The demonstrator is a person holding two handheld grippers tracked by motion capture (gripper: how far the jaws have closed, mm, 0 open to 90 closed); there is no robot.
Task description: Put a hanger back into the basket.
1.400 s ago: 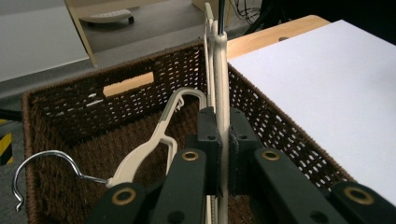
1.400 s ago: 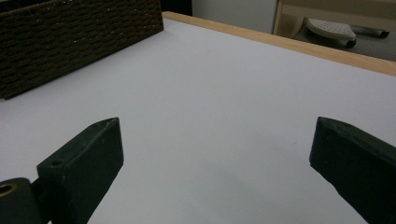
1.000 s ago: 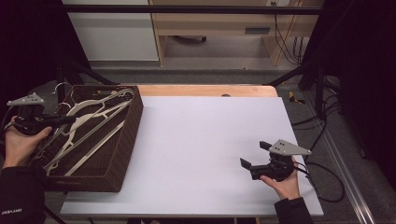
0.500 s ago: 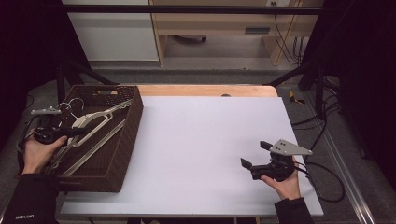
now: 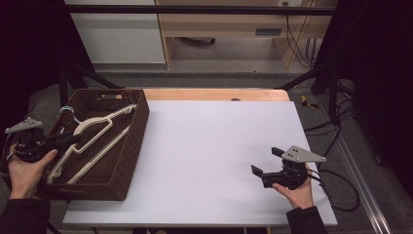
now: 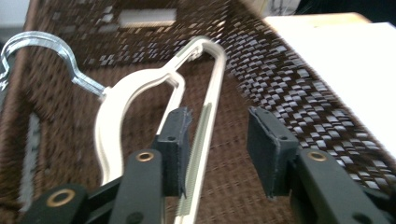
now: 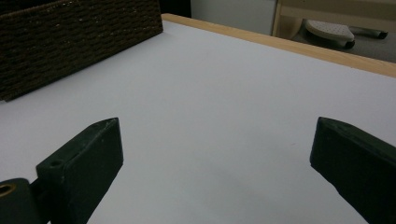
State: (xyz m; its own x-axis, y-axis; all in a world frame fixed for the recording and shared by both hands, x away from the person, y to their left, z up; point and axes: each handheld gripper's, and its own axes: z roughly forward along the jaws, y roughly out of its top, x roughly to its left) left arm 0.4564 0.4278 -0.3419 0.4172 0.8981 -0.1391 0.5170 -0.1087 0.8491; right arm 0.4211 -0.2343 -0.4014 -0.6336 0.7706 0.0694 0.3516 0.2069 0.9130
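A cream plastic hanger (image 5: 92, 126) with a clear hook lies slanted inside the dark wicker basket (image 5: 139, 131) at the table's left end. My left gripper (image 5: 73, 140) reaches over the basket's left rim. In the left gripper view the hanger (image 6: 116, 107) has its thin lower bar running up between the jaws, close beside the left pad (image 6: 177, 140). The left gripper (image 6: 219, 126) has just been opening, and a gap shows at the right pad. My right gripper (image 5: 267, 161) rests open at the table's near right, and in its own view the right gripper (image 7: 215, 154) has bare white tabletop between its jaws.
The white table top (image 5: 214, 146) stretches between basket and right hand, with a wooden strip (image 5: 214, 94) along its far edge. Cables (image 5: 336, 190) trail off the right side. Shelving and a cabinet stand beyond the table.
The left hand has come back toward the basket's left rim and sunk a little. Its jaws, shut on the hanger before, now stand apart and the hanger lies lower in the basket. The right hand is unmoved.
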